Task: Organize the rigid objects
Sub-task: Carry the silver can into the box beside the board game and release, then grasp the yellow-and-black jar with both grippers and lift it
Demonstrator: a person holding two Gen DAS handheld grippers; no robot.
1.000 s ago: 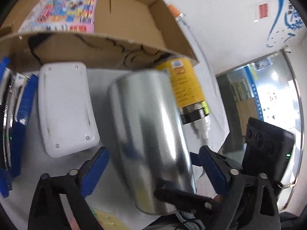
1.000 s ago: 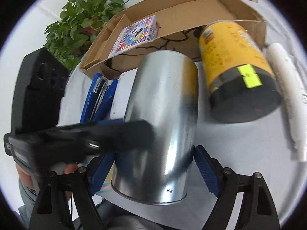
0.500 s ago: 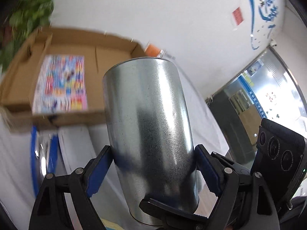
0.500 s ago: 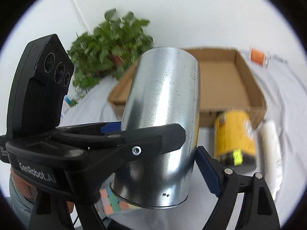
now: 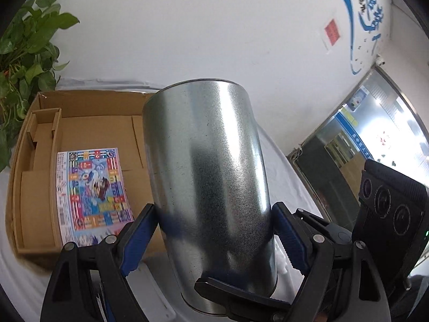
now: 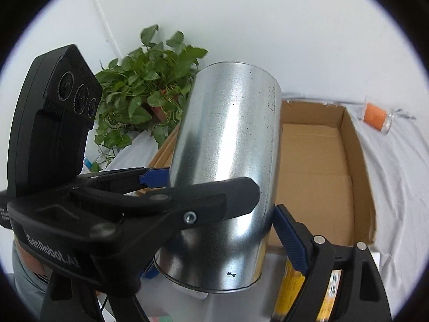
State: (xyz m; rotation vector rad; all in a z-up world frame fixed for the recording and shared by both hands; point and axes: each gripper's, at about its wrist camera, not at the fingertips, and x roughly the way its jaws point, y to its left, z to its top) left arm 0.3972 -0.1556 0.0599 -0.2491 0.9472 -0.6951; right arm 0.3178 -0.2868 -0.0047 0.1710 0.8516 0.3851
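Left wrist view shows the left tool (image 5: 214,230) squeezing a shiny metal can (image 5: 209,177) between its blue pads, up in the air in front of a cardboard box (image 5: 34,166) with a colorful card (image 5: 93,196) inside. Right wrist view shows the right tool (image 6: 222,212) gripping the same can (image 6: 225,166) too, with a yellow can (image 6: 329,292) on the white tabletop (image 6: 402,187) below.

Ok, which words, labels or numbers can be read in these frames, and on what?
"GenRobot.AI": on the left gripper, seen from the right wrist.
Colourful box in the carton: print too small.
Yellow can: label blurred.
Red wall sign and blue wall lettering: unreadable.
Metal cylinder: no text.
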